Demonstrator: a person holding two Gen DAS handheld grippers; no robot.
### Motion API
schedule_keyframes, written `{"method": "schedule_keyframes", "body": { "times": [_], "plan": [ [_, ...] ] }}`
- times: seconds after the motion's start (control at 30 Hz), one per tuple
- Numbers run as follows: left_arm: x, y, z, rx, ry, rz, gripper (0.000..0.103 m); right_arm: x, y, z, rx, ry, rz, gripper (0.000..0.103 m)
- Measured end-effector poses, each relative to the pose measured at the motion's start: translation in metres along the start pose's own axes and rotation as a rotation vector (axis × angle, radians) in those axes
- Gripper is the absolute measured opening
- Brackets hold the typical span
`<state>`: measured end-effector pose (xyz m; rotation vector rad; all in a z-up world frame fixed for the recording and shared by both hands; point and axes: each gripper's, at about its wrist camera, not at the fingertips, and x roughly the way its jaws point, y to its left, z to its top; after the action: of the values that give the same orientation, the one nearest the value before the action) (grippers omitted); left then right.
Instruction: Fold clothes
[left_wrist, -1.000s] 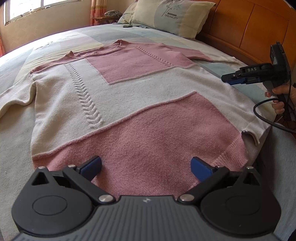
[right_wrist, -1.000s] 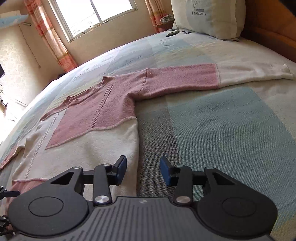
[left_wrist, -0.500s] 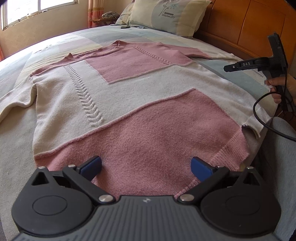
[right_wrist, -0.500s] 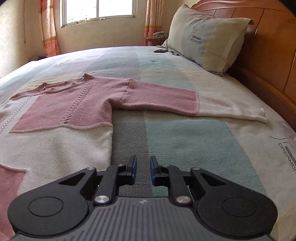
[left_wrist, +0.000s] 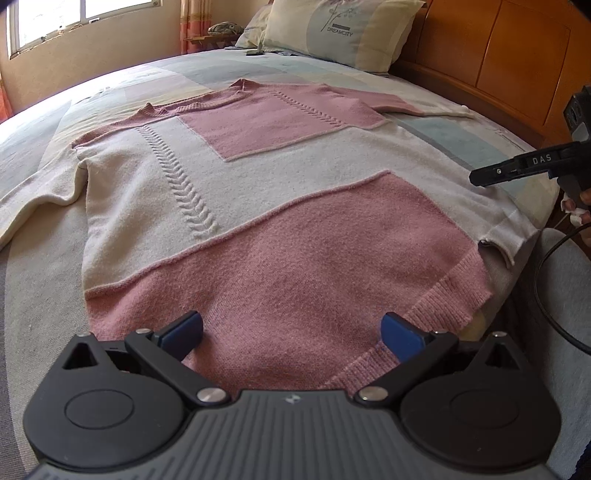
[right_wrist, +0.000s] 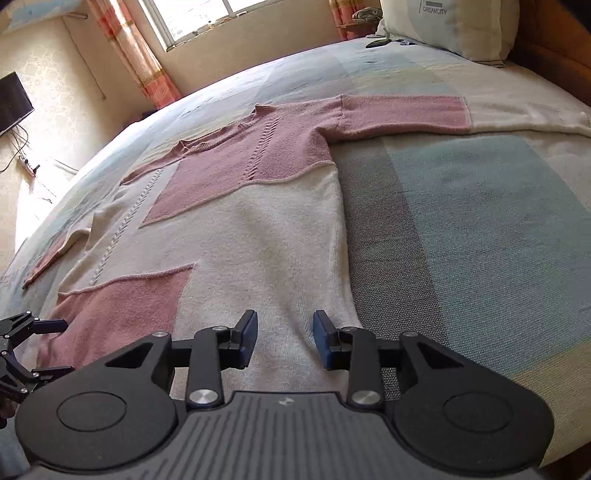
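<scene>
One sweater (left_wrist: 280, 206) lies flat and face-up on the bed (right_wrist: 480, 229), both sleeves spread outward, hem at the near edge; pink and cream blocks, cable stitch, no fold showing. Left gripper (left_wrist: 291, 332) wide open over the near pink hem; right gripper (right_wrist: 284, 338) narrowly open, empty, over the cream right side; a fold would call for pinching an edge or sleeve.

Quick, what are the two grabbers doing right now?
Left gripper: open wide, holding nothing, over the sweater's pink hem.
Right gripper: open, holding nothing, over the sweater's cream side edge.
</scene>
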<state>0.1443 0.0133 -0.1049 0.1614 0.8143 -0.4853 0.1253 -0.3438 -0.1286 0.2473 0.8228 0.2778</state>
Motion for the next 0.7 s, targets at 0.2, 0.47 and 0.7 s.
{"method": "schedule_keyframes", "body": {
  "times": [0.2, 0.47, 0.7],
  "plan": [
    [0.004, 0.006, 0.022, -0.003, -0.044, 0.022, 0.102, 0.016, 0.014, 0.013, -0.028, -0.067, -0.038, 0.047],
    [0.022, 0.027, 0.056, 0.012, -0.09, 0.043, 0.102, 0.054, 0.049, 0.052, -0.207, -0.15, -0.059, 0.059],
    [0.075, 0.077, 0.079, -0.07, 0.043, -0.111, 0.102, 0.127, 0.027, 0.144, -0.202, -0.061, -0.014, 0.068]
  ]
}}
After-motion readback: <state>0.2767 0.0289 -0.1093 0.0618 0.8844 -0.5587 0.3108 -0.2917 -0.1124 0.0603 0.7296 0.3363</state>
